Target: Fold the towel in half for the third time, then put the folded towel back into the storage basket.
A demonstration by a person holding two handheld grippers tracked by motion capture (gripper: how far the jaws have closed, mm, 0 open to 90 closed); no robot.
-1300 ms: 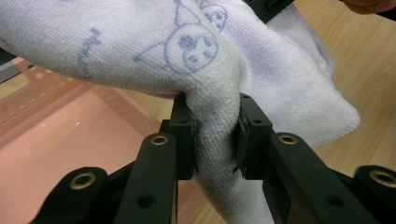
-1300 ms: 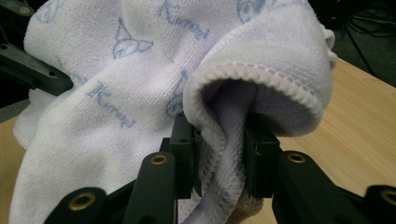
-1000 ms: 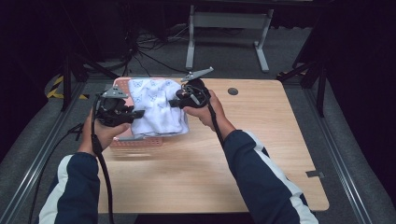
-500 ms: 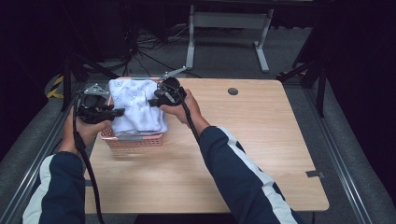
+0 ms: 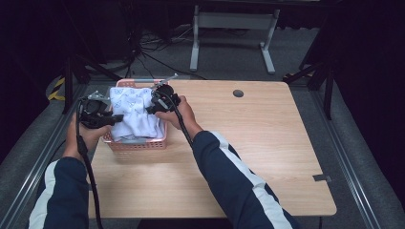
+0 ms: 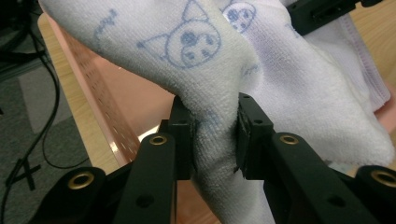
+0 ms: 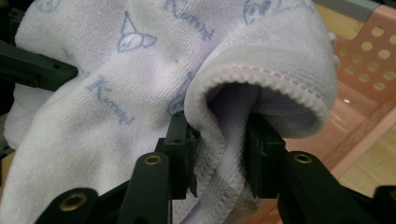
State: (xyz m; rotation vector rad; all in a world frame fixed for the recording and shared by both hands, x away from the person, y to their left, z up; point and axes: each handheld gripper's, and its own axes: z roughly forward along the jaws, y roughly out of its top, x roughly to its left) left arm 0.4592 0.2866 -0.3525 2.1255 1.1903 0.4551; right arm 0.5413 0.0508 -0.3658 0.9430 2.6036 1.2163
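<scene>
The left gripper [image 6: 214, 135] and right gripper [image 7: 219, 154] each pinch a fold of the soft, floppy towel [image 5: 136, 114], the right's jaws just loosening, over the pink basket [image 5: 138, 144] below them

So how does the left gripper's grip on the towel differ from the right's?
The left gripper pinches a bunched, plain fold of the towel; the right gripper holds its stitched hem, rolled over, and has just been opening. In the high view they hold opposite sides. Both have towel between their fingers, over the pink basket.
</scene>
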